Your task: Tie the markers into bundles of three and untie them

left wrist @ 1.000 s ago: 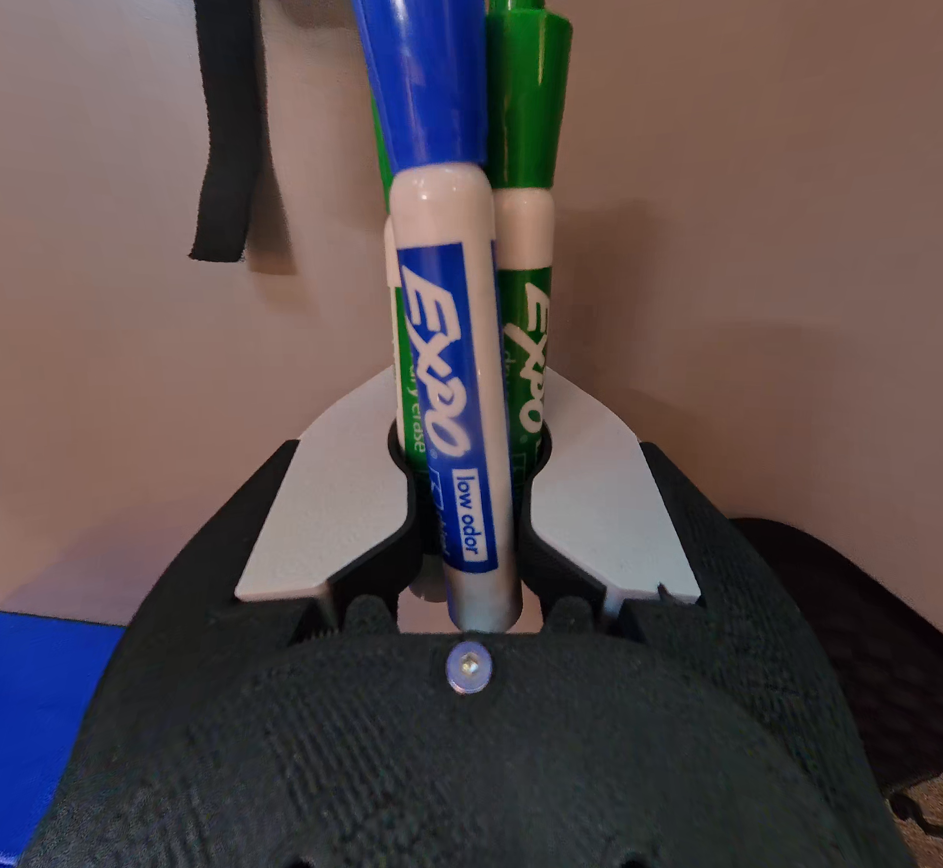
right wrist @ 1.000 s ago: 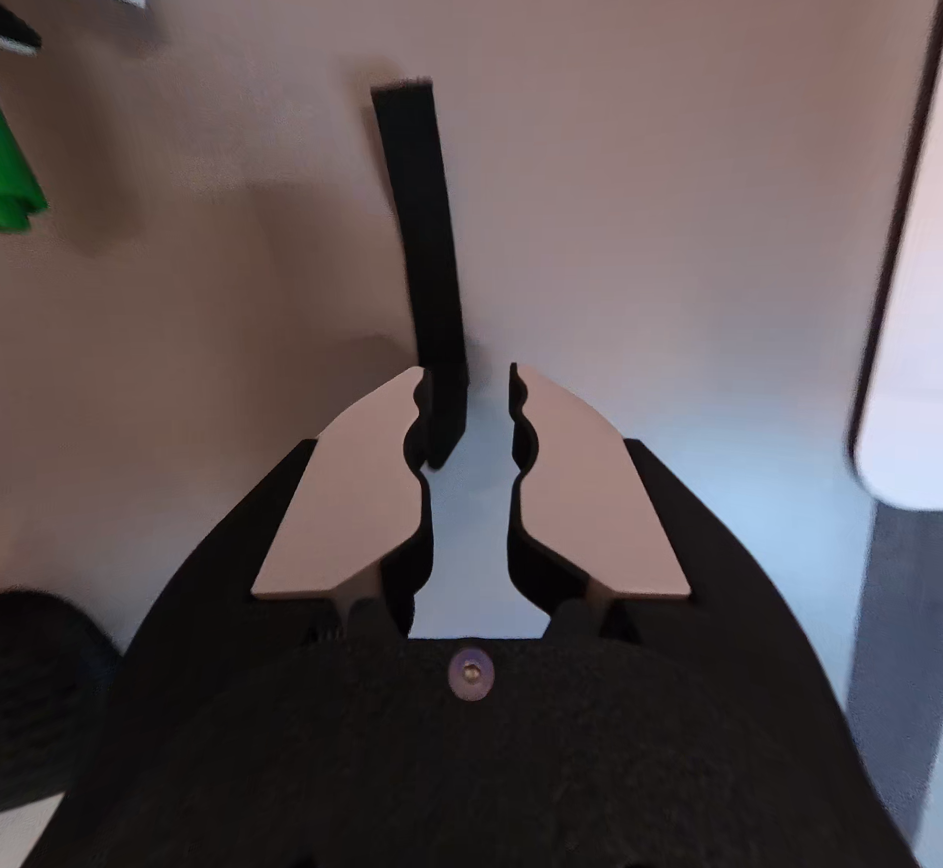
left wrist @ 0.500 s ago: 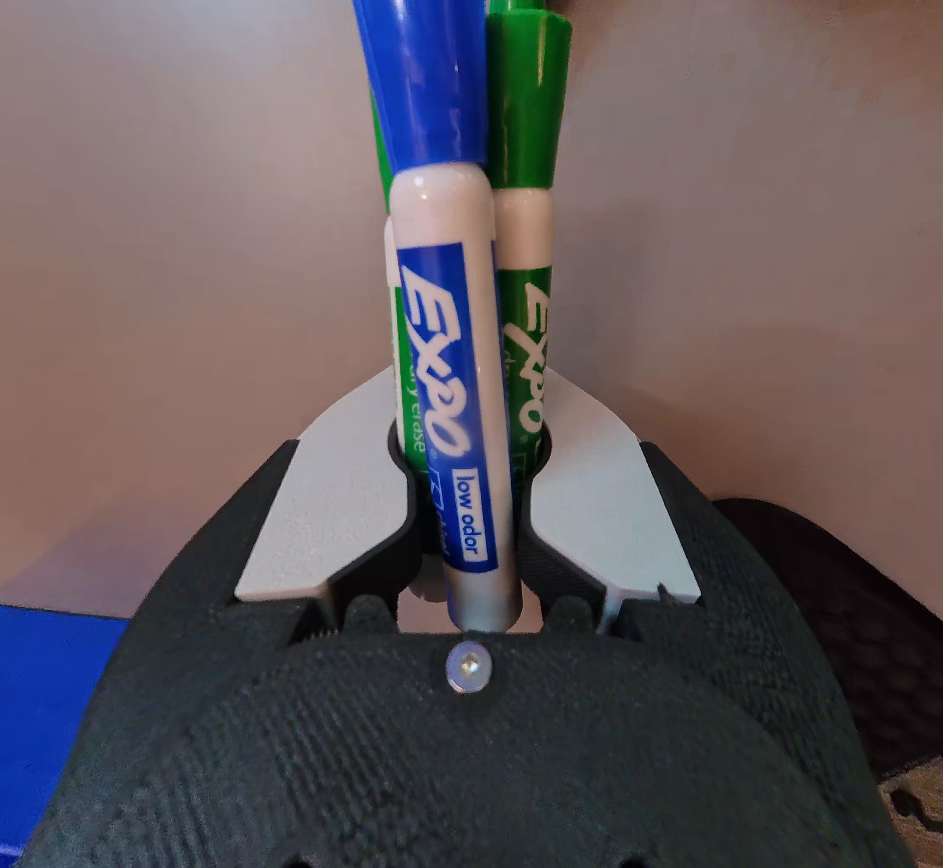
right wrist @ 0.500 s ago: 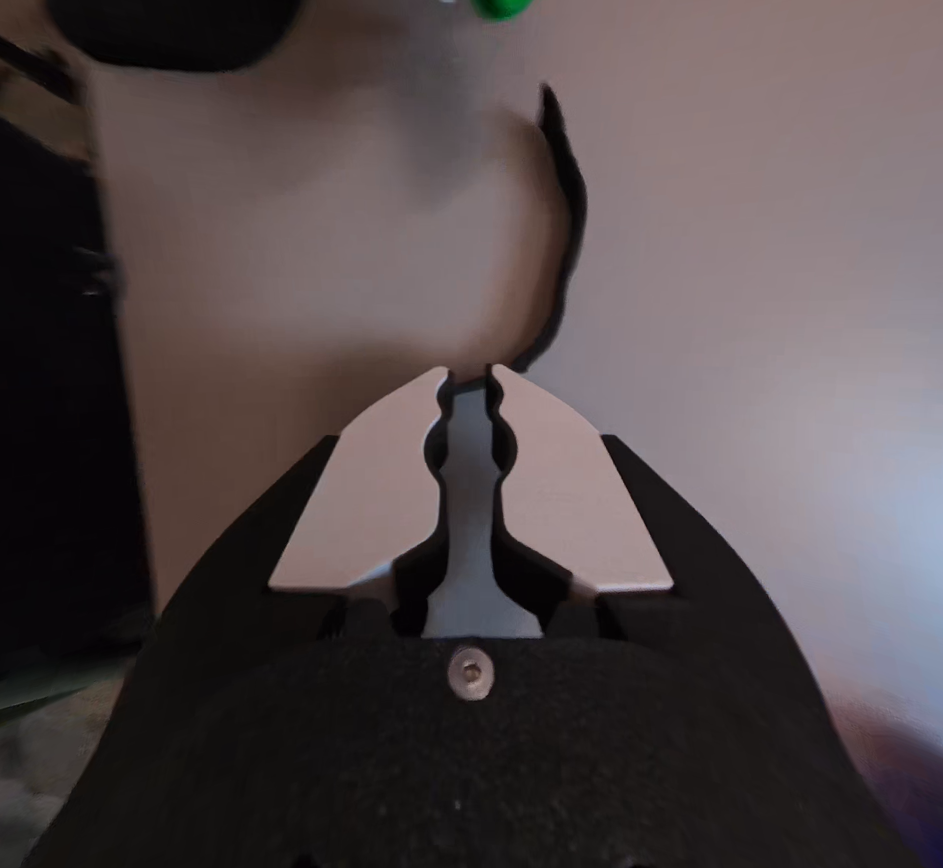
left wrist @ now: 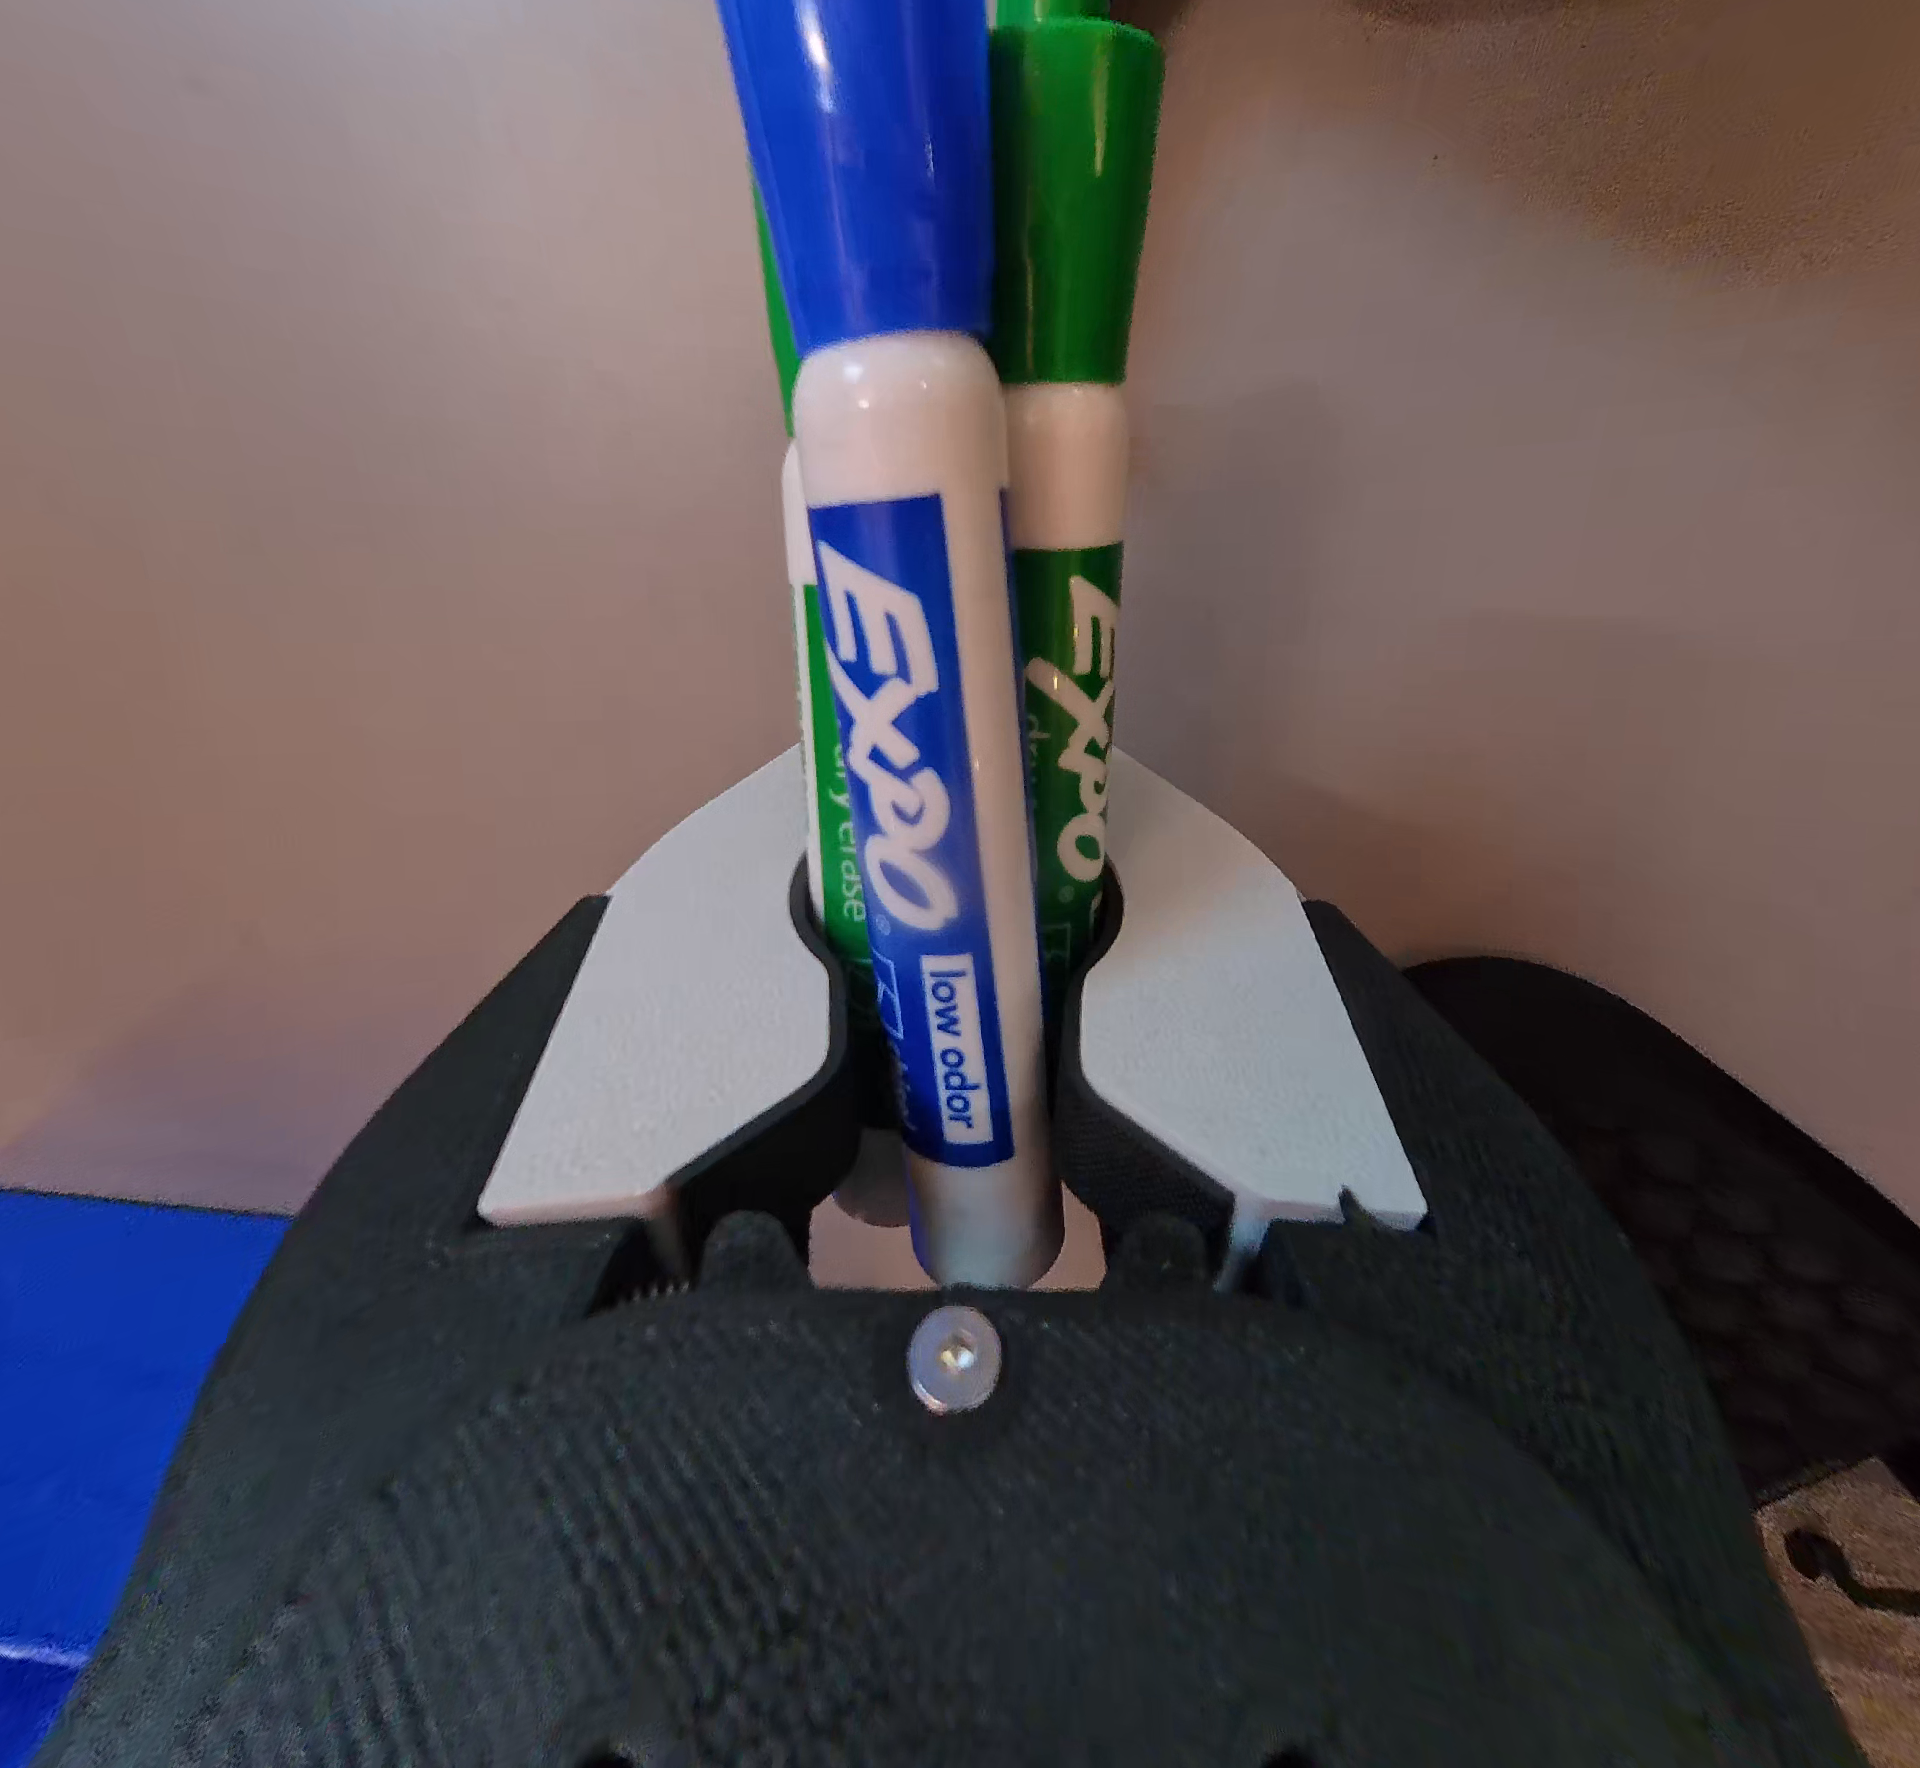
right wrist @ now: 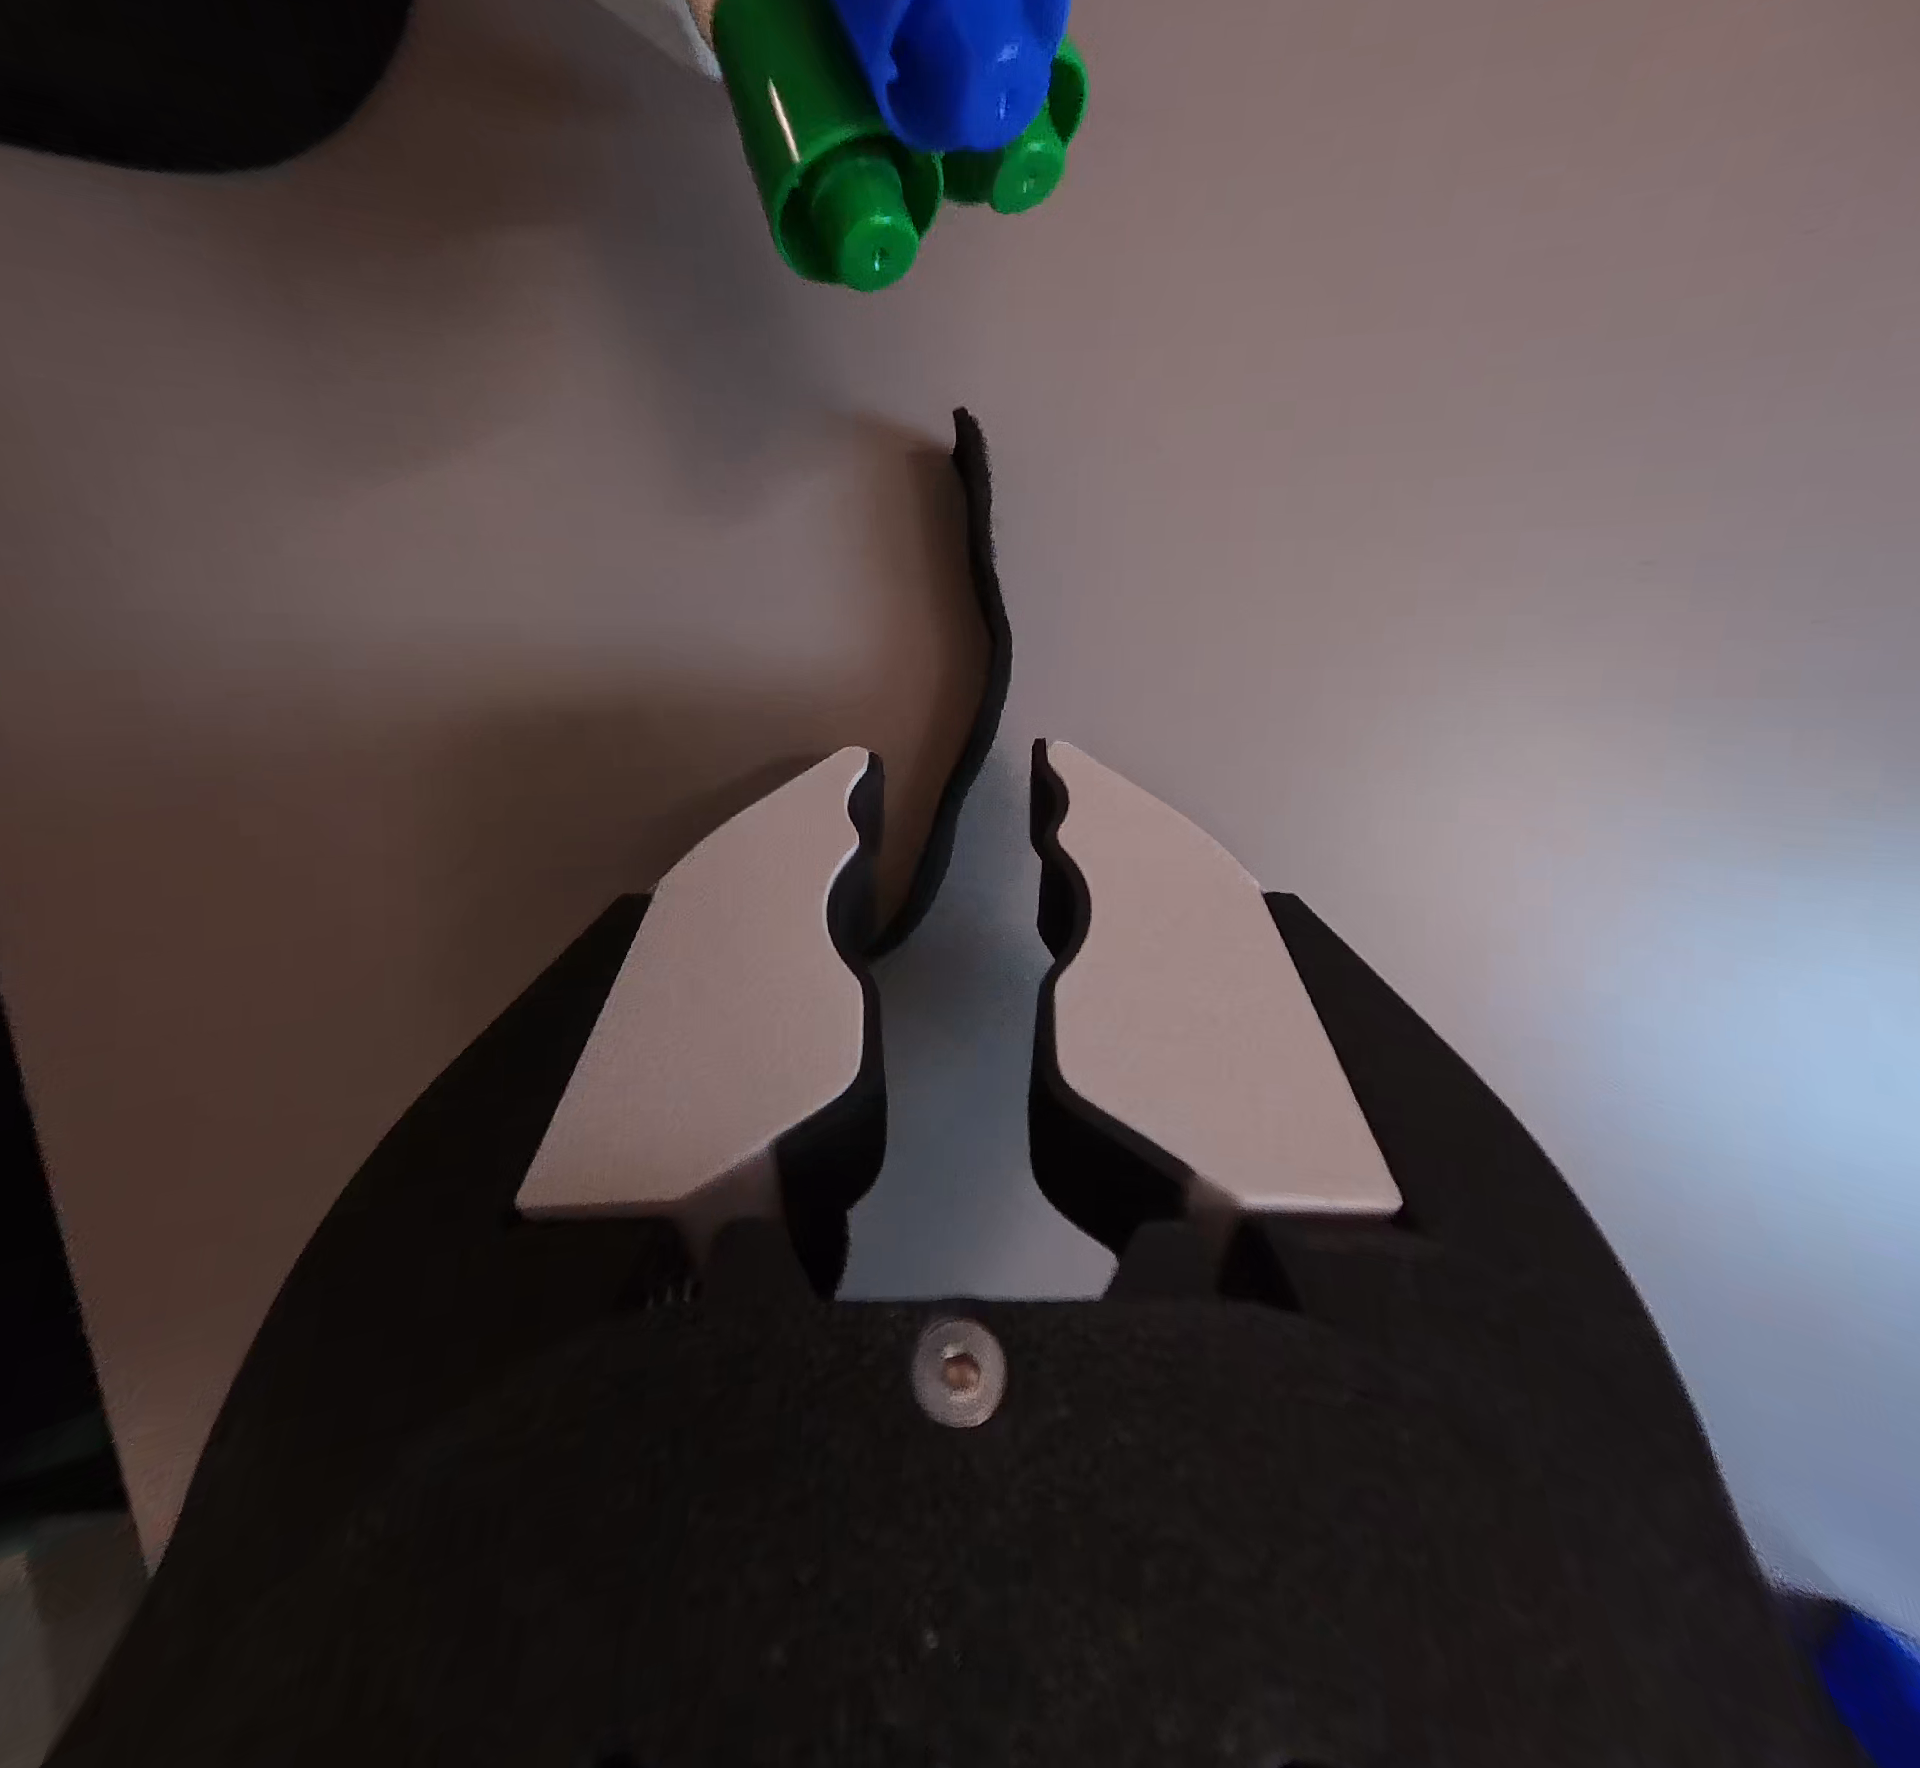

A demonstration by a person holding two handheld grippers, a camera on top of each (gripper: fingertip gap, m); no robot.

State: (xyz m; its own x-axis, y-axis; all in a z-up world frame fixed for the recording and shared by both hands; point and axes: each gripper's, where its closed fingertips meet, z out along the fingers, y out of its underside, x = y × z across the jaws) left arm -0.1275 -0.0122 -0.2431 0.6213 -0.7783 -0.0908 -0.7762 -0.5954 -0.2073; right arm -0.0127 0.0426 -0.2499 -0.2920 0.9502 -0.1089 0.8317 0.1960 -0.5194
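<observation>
While the left gripper (left wrist: 956, 887) clamped three markers (left wrist: 914, 575), the black strap (right wrist: 982, 679) lay lengthwise between the right gripper's (right wrist: 956, 762) parted fingers, the markers beyond its far end.

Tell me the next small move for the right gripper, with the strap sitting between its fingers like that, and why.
Probably close the right gripper on the black strap. Its jaws stand apart with the strap's near end between them, against the left finger, so nothing is gripped yet. The left gripper already clamps the three markers, one blue and two green, caps pointing outward, with no strap around them.
</observation>
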